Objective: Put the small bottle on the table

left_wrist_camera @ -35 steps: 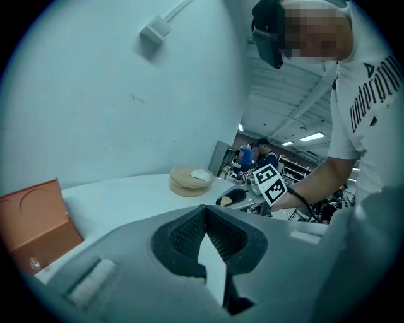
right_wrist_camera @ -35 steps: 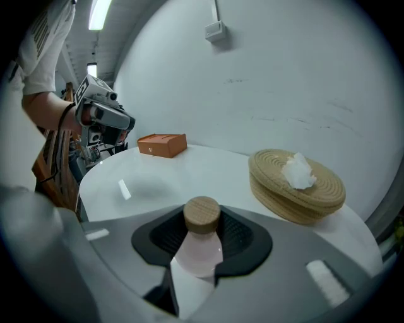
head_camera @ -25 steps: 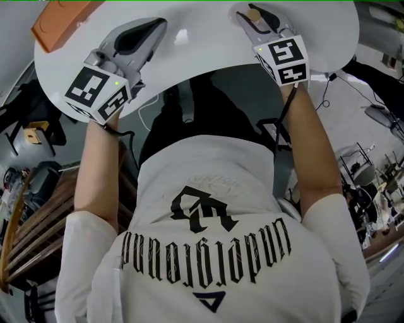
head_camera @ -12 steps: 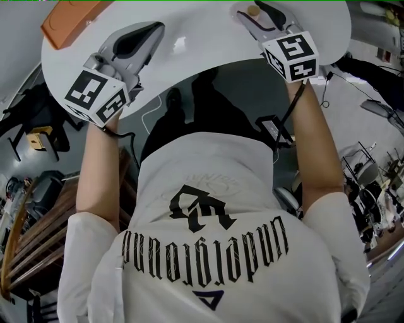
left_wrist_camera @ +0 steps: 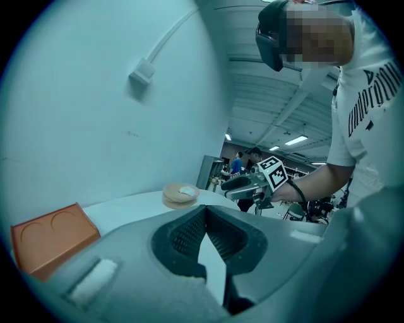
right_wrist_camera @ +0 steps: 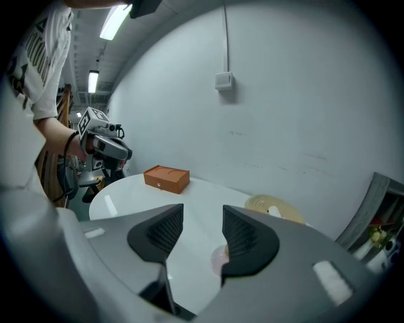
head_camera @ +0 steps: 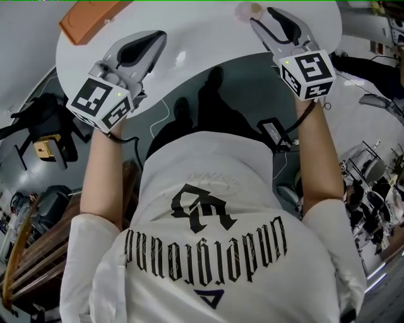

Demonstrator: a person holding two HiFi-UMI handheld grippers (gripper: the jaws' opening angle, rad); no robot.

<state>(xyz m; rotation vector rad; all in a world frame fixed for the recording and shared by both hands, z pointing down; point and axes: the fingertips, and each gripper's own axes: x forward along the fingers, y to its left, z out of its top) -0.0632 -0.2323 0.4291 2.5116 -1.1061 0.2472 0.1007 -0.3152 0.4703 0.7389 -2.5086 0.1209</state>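
Observation:
The small bottle (head_camera: pixel 247 11), clear with a tan cap, stands on the white round table (head_camera: pixel 202 38) at its far right. In the right gripper view the small bottle (right_wrist_camera: pixel 219 257) shows as a pale pink round shape on the tabletop below the jaws. My right gripper (head_camera: pixel 266 16) (right_wrist_camera: pixel 202 217) hangs just right of it. Its jaws have just been opening, then eased in a little; they stand open with nothing between them. My left gripper (head_camera: pixel 158 36) (left_wrist_camera: pixel 203 211) hovers over the table's left part, fingertips together and empty.
An orange box (head_camera: pixel 95 16) (right_wrist_camera: pixel 167 178) lies at the table's far left. A flat tan disc (left_wrist_camera: pixel 180 194) (right_wrist_camera: pixel 271 205) rests near the wall. A grey wall with a cable and a socket box stands behind the table. The floor around holds chairs and cables.
The right gripper's jaws, earlier around the bottle, have spread and lifted off it to the right. The bottle stays on the table. The left gripper has risen a little.

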